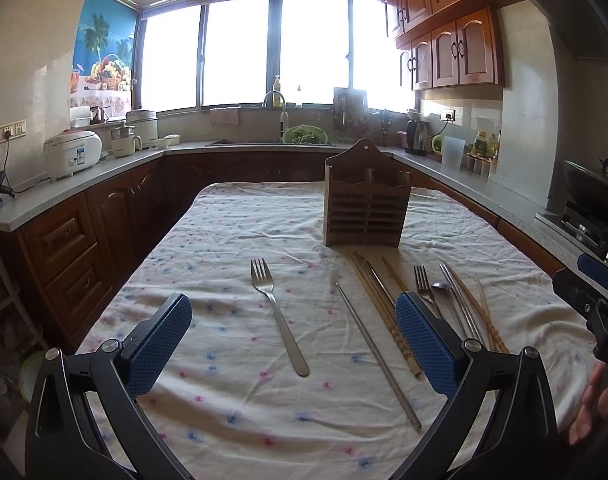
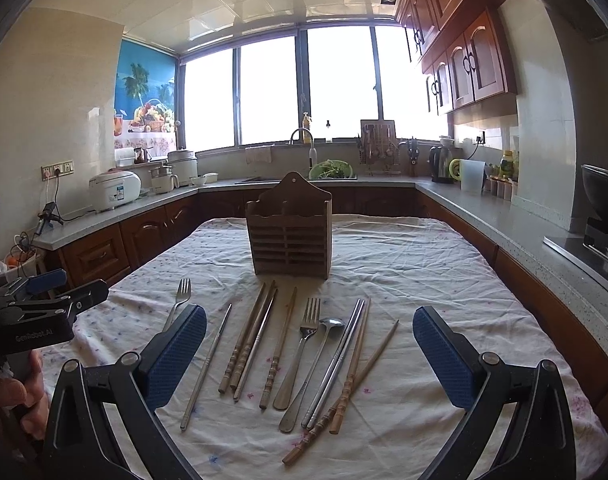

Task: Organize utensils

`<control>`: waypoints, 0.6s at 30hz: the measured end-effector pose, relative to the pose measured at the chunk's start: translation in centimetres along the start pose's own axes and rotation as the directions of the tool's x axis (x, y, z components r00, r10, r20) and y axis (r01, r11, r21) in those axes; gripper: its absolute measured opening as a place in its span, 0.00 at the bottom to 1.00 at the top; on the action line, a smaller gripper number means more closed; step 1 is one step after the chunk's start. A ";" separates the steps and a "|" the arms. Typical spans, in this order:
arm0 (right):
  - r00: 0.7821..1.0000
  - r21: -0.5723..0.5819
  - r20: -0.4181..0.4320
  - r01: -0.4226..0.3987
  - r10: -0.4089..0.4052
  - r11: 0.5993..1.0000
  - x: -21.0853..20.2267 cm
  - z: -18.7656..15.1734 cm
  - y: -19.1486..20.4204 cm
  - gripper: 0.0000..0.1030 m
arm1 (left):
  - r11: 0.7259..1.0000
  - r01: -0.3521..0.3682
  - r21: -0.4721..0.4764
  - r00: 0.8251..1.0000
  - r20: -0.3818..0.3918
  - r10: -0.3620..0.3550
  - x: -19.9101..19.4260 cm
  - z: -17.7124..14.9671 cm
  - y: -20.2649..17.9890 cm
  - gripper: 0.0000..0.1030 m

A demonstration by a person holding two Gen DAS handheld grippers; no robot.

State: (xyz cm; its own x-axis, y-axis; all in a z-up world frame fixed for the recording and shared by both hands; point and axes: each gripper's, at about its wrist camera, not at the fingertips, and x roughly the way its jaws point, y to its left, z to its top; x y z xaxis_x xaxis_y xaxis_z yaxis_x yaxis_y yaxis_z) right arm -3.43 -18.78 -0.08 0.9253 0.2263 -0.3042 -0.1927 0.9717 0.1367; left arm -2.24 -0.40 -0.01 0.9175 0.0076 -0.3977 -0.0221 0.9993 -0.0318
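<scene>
Your left gripper [image 1: 293, 344] and right gripper [image 2: 310, 356] both hover wide open near the table's near edge, holding nothing. Between the right one's fingers, utensils lie in a tight row on the floral tablecloth [image 2: 444, 272]: bamboo chopsticks [image 2: 249, 338], a fork [image 2: 301, 344], a spoon [image 2: 314, 368], metal chopsticks [image 2: 336, 360]. A lone fork [image 1: 277, 314] sits apart at left, with a single metal chopstick [image 1: 378, 358] beside it. Beyond them stands the wooden utensil holder [image 2: 289, 236], empty as far as you can see. Risk: pieces touch or overlap, so closing there could grab two or scatter the neighbours. Thin flat metal on wrinkled cloth may slip free.
</scene>
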 end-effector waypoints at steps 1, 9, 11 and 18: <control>1.000 0.000 0.002 0.000 0.000 1.000 0.0 0.0 0.1 1.00 | 1.000 0.000 0.000 1.000 -0.001 0.000 0.0 0.0 0.0 1.00; 1.000 0.006 0.001 0.003 -0.003 1.000 -0.1 -0.1 0.1 1.00 | 1.000 0.001 0.002 1.000 0.003 -0.001 0.0 0.0 -0.1 1.00; 1.000 0.006 0.002 0.001 -0.001 1.000 -0.2 0.0 0.0 1.00 | 1.000 0.002 0.003 1.000 0.003 -0.002 0.0 0.0 -0.2 1.00; 1.000 0.007 0.006 0.002 -0.002 1.000 -0.2 -0.1 0.1 1.00 | 1.000 0.003 0.010 1.000 0.006 -0.003 0.1 0.0 -0.5 1.00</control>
State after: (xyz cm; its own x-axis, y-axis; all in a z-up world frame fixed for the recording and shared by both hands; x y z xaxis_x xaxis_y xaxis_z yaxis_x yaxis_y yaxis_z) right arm -3.69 -18.72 -0.07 0.9275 0.2242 -0.2992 -0.1887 0.9716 0.1430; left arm -2.16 -0.86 -0.01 0.9200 0.0047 -0.3918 -0.0153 0.9996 -0.0238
